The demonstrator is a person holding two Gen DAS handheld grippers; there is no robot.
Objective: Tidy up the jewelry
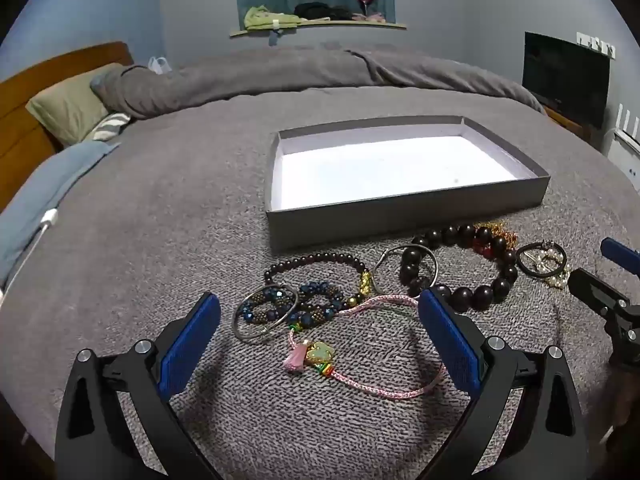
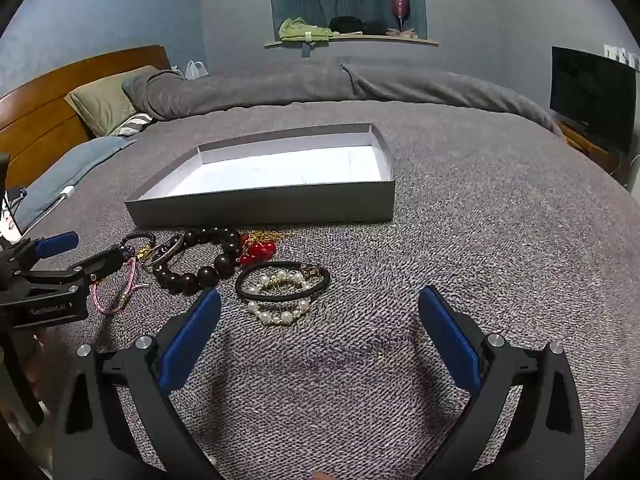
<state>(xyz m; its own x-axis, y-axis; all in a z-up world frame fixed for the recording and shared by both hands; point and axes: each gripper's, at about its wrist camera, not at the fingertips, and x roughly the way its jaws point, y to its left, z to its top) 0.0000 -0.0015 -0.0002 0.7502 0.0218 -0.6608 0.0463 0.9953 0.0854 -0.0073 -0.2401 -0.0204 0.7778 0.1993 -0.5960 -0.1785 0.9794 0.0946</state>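
Bedroom with blue-grey walls, wooden headboard, dark screen at right. Wide bed under a grey knitted blanket as work surface. On it, shallow grey box, white inside, empty, probably meant for the jewelry. Heaped just before it: dark bead bracelet, pink cord bracelet, pearl bracelet. Above the heap, 2 grippers, left gripper and right gripper, both spread wide, gripping nothing.
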